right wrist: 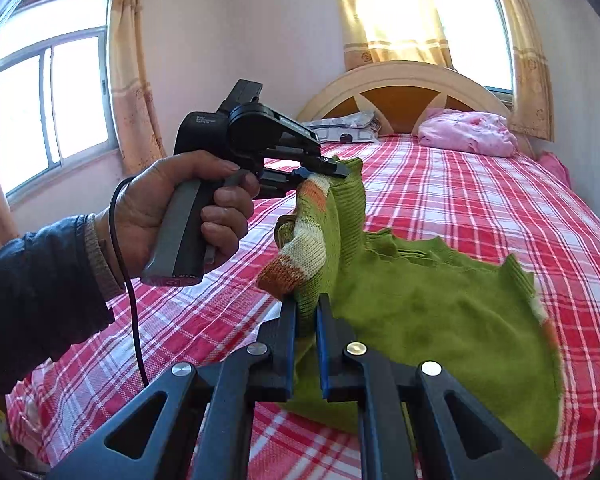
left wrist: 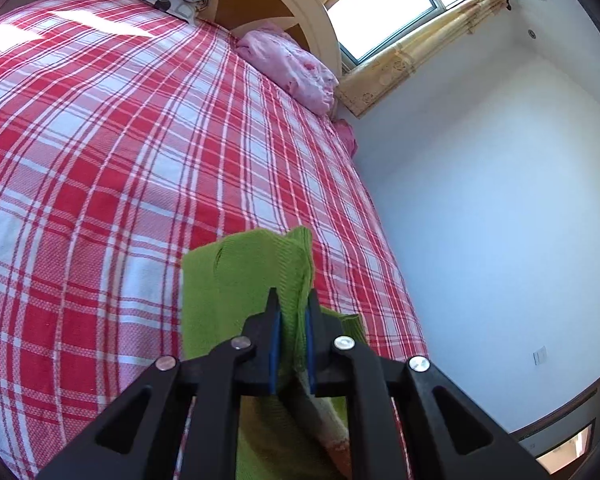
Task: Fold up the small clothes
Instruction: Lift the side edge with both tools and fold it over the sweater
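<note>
Plaid-sheeted bed (right wrist: 480, 184), headboard beyond | left gripper (right wrist: 324, 172) clamped on green sweater (right wrist: 440, 312) at the striped sleeve, raised at left | right gripper (right wrist: 306, 308) pinching the same edge just below | body trails rightward, partly lifted, far hem resting on the sheet.

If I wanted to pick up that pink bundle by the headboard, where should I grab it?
Probably the raised crumpled top of the pink bundle, coming from above on the bed's foot side. It is a soft heap against the headboard, so folds on top stick up for tongs to pinch, and the back is blocked.
</note>
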Tool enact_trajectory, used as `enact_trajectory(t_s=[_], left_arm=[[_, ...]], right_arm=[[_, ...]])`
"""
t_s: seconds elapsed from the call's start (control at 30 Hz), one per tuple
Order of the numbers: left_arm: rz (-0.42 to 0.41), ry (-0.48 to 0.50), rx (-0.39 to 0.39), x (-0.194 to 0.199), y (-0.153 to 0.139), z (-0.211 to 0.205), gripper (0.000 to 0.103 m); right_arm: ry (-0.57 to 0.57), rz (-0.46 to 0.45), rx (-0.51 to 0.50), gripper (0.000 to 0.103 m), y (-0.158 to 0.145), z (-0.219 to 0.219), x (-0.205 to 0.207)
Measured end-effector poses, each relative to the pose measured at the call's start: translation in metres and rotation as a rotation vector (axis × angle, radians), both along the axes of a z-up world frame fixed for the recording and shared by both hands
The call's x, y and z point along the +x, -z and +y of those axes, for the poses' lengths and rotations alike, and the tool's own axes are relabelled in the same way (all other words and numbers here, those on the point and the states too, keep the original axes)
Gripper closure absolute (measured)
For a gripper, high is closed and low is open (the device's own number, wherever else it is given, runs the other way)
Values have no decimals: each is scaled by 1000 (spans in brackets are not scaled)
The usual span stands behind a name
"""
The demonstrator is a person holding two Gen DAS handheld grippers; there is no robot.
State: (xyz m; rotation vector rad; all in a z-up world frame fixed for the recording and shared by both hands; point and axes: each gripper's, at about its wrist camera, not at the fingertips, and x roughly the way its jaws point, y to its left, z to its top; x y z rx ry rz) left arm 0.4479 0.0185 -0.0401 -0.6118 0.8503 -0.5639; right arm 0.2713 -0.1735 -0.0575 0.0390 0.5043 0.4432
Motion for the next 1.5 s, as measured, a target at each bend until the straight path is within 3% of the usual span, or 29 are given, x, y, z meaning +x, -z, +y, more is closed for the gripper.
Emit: enact_trajectory(t_s=[0.27,0.67,1.17,1.37,1.5], left_arm=[[-6,63,32,8,-4,-57,92],[30,184,90,22,21,-143,92],[34,282,195,11,46,-224,92],[-1,303,241,3,48,-239,91],[-83,327,285,-14,33,-243,86]], right_arm=[[67,39,60,95,6,-55,0],[132,130,129,95,23,-119,-2],[239,299,285,95,72,-186,-11],[251,315,291,95,81,-193,-14],[248,338,307,95,88,-198,-16]])
